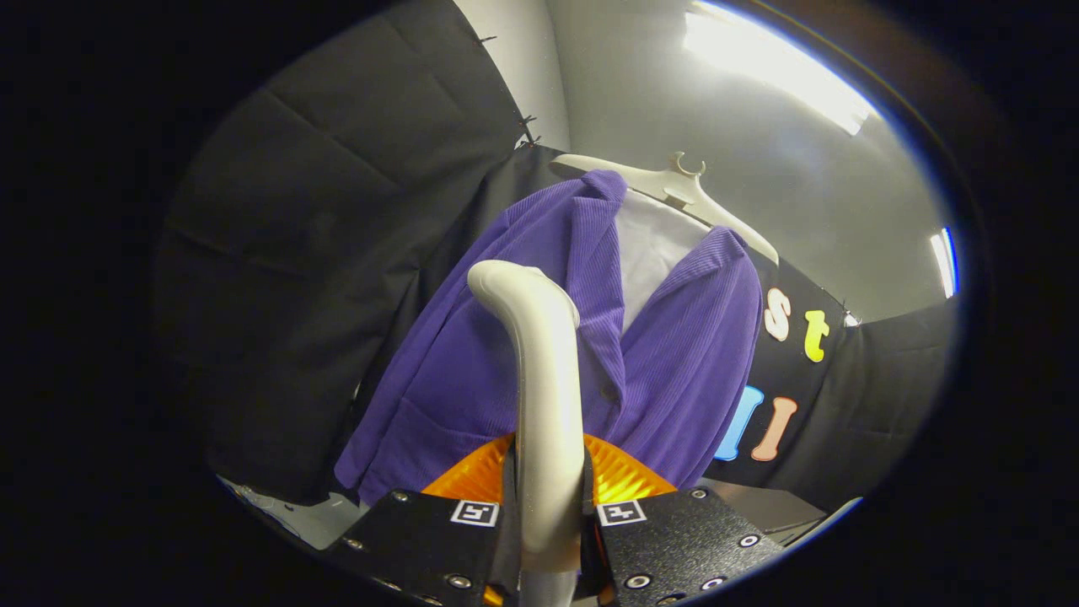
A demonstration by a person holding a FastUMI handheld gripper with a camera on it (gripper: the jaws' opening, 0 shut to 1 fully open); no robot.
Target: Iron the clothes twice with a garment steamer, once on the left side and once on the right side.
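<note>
We clamp the gripper (548, 514) on the steamer (544, 371) handle — head raised toward the purple jacket (674, 379) on its hanger (674, 181), ready to stroke.

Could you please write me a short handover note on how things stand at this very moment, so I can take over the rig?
Gripper: fingers shut on the garment steamer's handle, which rises between them; its orange body sits just ahead of the fingers.
Purple corduroy jacket: beyond the steamer, over a white shirt on a white hanger against the booth's black wall.
Done: steamer picked up and raised in front of the jacket.
Left: I cannot tell whether either pass has been made; assume both the left-side and right-side passes remain.
</note>
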